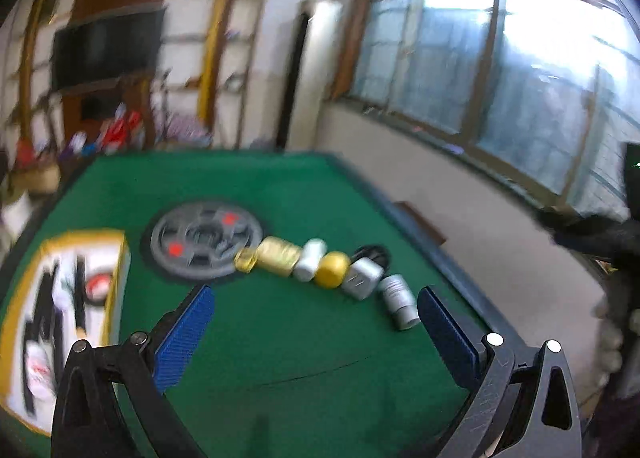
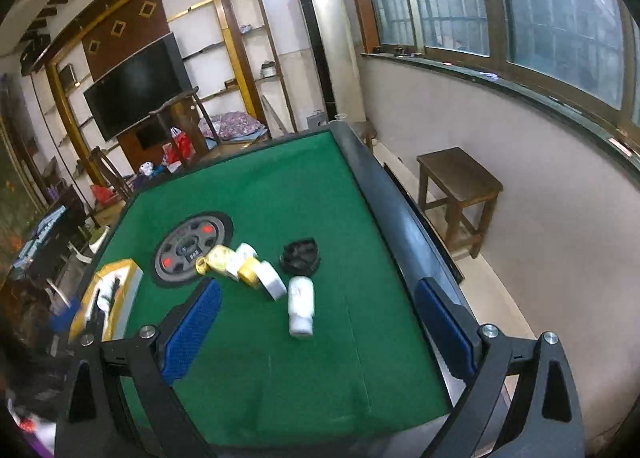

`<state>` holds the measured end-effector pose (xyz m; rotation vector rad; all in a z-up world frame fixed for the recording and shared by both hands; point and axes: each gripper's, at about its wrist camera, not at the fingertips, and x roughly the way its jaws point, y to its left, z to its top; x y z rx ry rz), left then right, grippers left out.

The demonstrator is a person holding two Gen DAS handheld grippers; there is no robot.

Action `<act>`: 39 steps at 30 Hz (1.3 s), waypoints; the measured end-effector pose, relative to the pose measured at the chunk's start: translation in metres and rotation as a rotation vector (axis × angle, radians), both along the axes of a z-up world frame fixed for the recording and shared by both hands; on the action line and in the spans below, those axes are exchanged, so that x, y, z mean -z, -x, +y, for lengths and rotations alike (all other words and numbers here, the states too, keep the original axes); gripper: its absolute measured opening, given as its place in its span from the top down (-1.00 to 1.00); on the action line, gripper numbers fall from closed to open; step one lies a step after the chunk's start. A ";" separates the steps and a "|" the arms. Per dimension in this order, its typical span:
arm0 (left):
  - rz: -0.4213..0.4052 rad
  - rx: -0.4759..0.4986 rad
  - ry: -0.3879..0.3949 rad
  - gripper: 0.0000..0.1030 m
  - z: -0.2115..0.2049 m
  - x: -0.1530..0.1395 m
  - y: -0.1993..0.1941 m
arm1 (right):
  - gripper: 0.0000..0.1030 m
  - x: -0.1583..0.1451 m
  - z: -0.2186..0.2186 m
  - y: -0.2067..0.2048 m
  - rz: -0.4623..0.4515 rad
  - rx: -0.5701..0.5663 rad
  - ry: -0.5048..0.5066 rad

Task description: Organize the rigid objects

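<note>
- Left wrist view: the left gripper [image 1: 316,322] is hovering over the green table [image 1: 280,346] with its blue fingers [image 1: 186,334] spread wide and nothing sitting between them.
- Ahead of it, a row of small containers is lying on the felt, running from the round grey centre panel [image 1: 200,242] toward the right edge: a gold jar [image 1: 279,256], a white jar [image 1: 310,265], a gold ball-shaped lid [image 1: 332,269], a silver-white box [image 1: 362,278] and a silver bottle [image 1: 398,300] on its side.
- A black object [image 1: 372,254] is sitting just behind the box; blur is hiding its form.
- A yellow-edged box [image 1: 60,318] is resting at the left of the table.
- Right wrist view: the right gripper [image 2: 318,328] is also hanging wide open and empty above the near table edge.
- The white bottle [image 2: 301,306] is lying on its side between the finger lines, apart from the jar cluster [image 2: 240,266].
- A black dish [image 2: 301,256] is sitting just behind the bottle.
- A wooden stool [image 2: 460,194] is standing on the floor to the right.
</note>
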<state>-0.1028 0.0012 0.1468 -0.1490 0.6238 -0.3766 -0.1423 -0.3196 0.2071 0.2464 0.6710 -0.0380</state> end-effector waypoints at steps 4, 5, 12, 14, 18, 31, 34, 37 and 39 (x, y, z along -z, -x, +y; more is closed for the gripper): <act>0.165 -0.090 0.072 -0.97 0.004 0.032 -0.035 | -0.88 0.025 0.006 -0.025 0.084 -0.073 -0.083; 0.184 -0.104 0.085 -0.97 0.006 0.035 -0.037 | -0.88 0.035 0.011 -0.026 0.096 -0.084 -0.079; 0.179 -0.081 0.067 -0.97 0.016 0.049 -0.017 | -0.88 0.071 0.024 -0.039 0.157 -0.145 -0.050; 0.162 -0.076 0.069 -0.97 0.028 0.051 -0.010 | -0.88 0.075 0.029 -0.049 0.158 -0.169 -0.066; 0.196 -0.077 0.101 -0.97 0.062 0.051 -0.009 | -0.88 0.074 0.043 -0.075 0.160 -0.211 -0.155; 0.181 -0.051 0.137 -0.97 0.150 0.058 -0.016 | -0.88 0.117 0.166 -0.273 0.428 -0.333 -0.202; 0.192 -0.062 0.139 -0.97 0.165 0.062 -0.023 | -0.88 0.136 0.191 -0.298 0.479 -0.353 -0.147; 0.203 -0.077 0.140 -0.97 0.178 0.066 -0.030 | -0.88 0.155 0.206 -0.311 0.538 -0.367 -0.127; 0.203 -0.080 0.145 -0.97 0.184 0.066 -0.032 | -0.88 0.165 0.210 -0.308 0.573 -0.388 -0.131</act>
